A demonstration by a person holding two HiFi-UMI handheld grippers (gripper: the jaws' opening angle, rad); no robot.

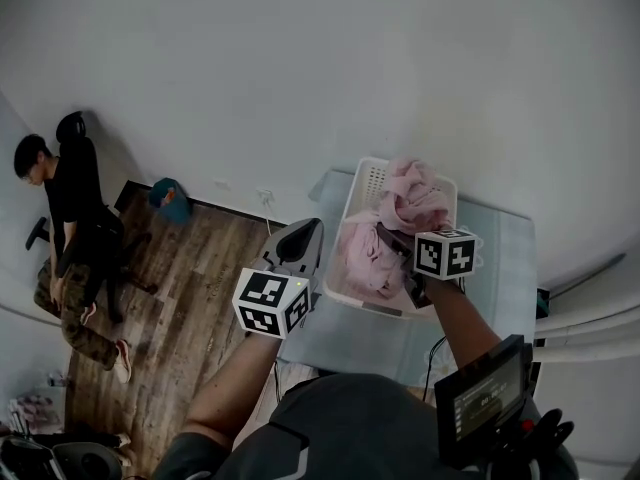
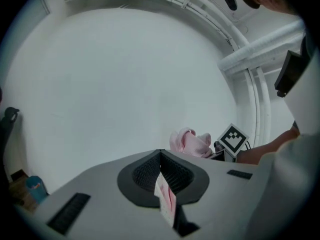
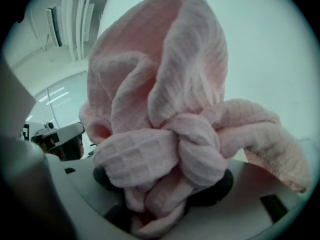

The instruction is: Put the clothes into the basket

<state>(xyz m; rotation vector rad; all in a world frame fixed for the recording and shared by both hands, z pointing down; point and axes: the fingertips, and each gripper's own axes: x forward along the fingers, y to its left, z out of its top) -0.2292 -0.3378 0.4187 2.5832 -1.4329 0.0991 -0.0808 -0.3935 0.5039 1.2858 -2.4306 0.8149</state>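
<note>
A white basket (image 1: 368, 180) stands on a pale table (image 1: 495, 268), with pink clothes (image 1: 362, 260) lying in it. My right gripper (image 1: 392, 232) hangs over the basket, shut on a knotted pink waffle cloth (image 1: 415, 198). That cloth (image 3: 165, 109) fills the right gripper view and hides the jaws of the right gripper (image 3: 162, 194). To the left of the basket, off its rim, my left gripper (image 1: 300, 236) is shut, with a thin pale pink strip (image 2: 165, 200) pinched between its pads. The left gripper view shows the left gripper (image 2: 162, 180), the held cloth (image 2: 192, 141) and the right marker cube (image 2: 233, 139) beyond.
A person (image 1: 70, 218) sits on the wooden floor (image 1: 190, 298) at the far left. A blue object (image 1: 172, 200) lies by the white wall, and a cable (image 1: 268, 206) hangs near the table's left corner. A small screen (image 1: 482, 393) sticks out at the lower right.
</note>
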